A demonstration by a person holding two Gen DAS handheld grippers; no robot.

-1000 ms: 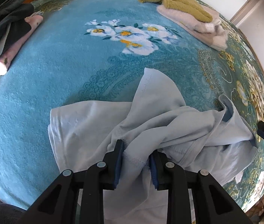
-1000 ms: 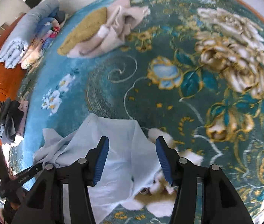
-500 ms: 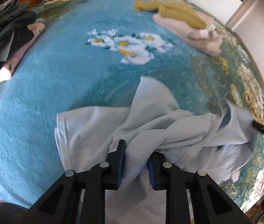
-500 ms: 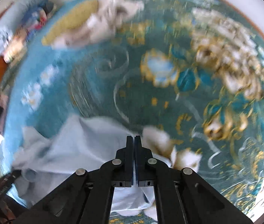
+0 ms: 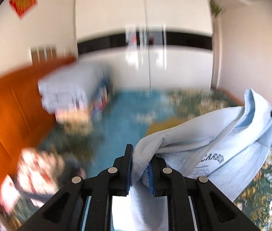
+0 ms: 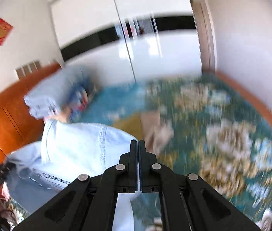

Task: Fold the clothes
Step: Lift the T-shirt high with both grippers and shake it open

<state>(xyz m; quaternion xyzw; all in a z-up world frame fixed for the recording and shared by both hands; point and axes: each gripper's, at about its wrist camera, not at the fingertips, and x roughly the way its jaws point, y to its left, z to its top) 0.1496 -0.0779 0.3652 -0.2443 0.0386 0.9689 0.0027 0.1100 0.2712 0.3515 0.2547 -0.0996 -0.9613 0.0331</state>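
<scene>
left view alone shows shirt (image 5: 222, 154) print lettering; left claw (image 5: 139, 170) and right claw (image 6: 138, 165) both clamped on it, now raised off the blanket (image 6: 222, 134).

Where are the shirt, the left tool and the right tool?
shirt (image 5: 238, 154): left wrist view, chest panel beside the printed lettering.
left tool (image 5: 139, 170): left wrist view, cloth pinched between its fingertips.
right tool (image 6: 138, 163): right wrist view, seam between its closed fingertips.
</scene>
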